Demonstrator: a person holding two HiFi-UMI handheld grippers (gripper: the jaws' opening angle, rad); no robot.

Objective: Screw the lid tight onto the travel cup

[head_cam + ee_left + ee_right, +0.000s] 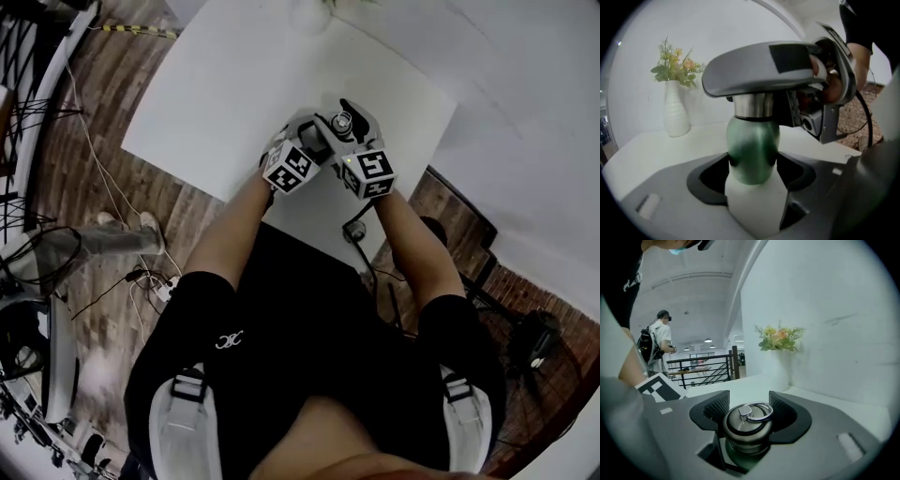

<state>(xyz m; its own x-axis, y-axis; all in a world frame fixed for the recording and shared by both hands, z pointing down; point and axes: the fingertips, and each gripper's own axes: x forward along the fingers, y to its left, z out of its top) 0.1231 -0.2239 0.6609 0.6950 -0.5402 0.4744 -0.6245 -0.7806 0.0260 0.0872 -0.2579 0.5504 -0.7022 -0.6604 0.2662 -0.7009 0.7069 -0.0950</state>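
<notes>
A white desk (pixel 216 103) is filling the upper part of the head view, with a wooden floor (pixel 112 197) running along its near edge and cables (pixel 141 281) trailing over the boards. A white vase (pixel 676 112) of flowers (pixel 675 65) is standing at the far side of the desk against a plain white wall (pixel 834 310). In the right gripper view a dark railing (pixel 701 366) is showing to the left of the vase, and a person with a backpack (pixel 658 341) is standing farther left again, well away.

The travel cup (pixel 752 150) is standing upright on the person's side of the vase, well apart from it and to its right in the left gripper view. Whether its base is touching the desk cannot be told.

The left tool (pixel 752 164) is clenching the cup's green body, with a dark pad pressing in on each flank and the jaws standing fairly wide to take its girth. Above them a steel collar (pixel 752 105) is showing under the grey body of the right tool (pixel 747 413), which is reaching over the top of the cup.

The right tool is grasping the lid (pixel 746 425), its ribbed pads (pixel 719 406) sitting against both sides of the lid's steel cap, jaws spread wide around it. The lid's ring (pixel 761 407) is lying flat on top. The lid is sitting on the cup's mouth.
</notes>
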